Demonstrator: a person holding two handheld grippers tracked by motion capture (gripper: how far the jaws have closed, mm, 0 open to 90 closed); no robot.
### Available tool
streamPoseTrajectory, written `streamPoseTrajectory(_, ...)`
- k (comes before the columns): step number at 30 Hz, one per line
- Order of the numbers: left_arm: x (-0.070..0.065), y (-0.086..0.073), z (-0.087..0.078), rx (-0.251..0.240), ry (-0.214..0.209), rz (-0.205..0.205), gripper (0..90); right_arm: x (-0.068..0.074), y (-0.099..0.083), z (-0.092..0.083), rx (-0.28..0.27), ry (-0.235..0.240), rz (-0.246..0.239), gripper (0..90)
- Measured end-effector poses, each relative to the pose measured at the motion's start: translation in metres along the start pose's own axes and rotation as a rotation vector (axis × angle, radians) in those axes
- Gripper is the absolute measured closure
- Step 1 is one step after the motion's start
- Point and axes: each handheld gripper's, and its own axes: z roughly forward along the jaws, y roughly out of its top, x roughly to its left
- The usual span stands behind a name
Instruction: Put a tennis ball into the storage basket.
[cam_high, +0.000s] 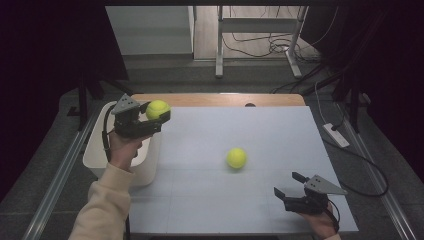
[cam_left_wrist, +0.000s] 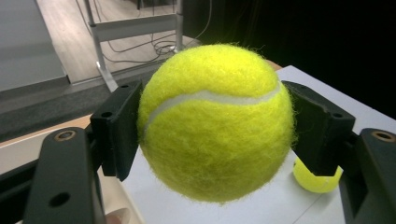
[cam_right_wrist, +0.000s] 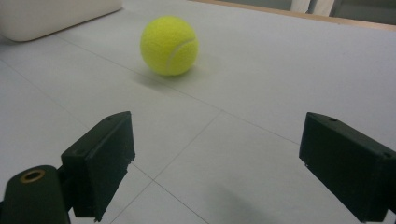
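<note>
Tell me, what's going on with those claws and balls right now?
Left gripper clamps one tennis ball beside white bin. Right gripper open, empty. Second ball loose on table.

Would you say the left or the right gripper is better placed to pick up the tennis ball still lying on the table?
Probably the right. The right gripper stands open and empty, its jaws facing the loose ball on the table. The left gripper is shut on the other ball beside the white bin.

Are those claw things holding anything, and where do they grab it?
The left gripper clamps one tennis ball across its middle, a jaw on each side. The right gripper is open and holds nothing.
</note>
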Motion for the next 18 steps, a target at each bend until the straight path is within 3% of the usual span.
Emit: streamPoseTrajectory(18,0.03,-0.006,-0.002,0.04,0.084,-0.046,26.6,0.0,0.0,0.0,0.0,-0.001,0.0,10.6)
